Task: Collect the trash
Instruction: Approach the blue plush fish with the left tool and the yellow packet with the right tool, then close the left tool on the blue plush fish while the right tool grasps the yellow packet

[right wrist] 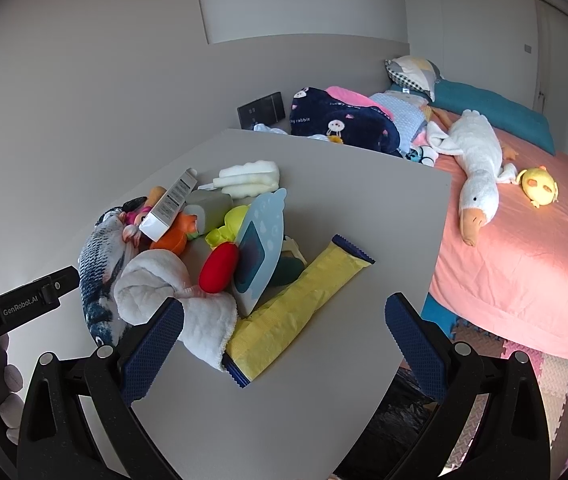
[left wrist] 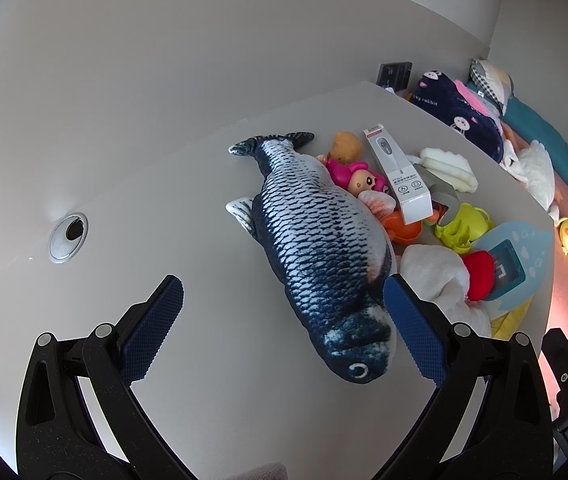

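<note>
Both tools empty, jaws standing wide apart. Left tool (left wrist: 284, 322) hangs low over the table (left wrist: 155, 208), straddling the head end of the plush fish (left wrist: 316, 240); nothing between the pads is gripped. Right tool (right wrist: 284, 330) hovers above the near edge of the heap, its left pad just beside the white cloth (right wrist: 171, 292). Likeliest trash, by my reading: the yellow wrapper (right wrist: 296, 300), lying flat on the table, partly under the cloth and the pale blue card pack (right wrist: 259, 252); the white box (left wrist: 400, 172) atop the toys may count too. Step in hand looks like approach and selection; no pick made yet. No bin is plainly visible, though something dark and glossy shows below the table edge by the right tool, cannot tell what. Next move calls for lowering the right tool onto the wrapper's free end, closing on it without snagging the cloth.
</note>
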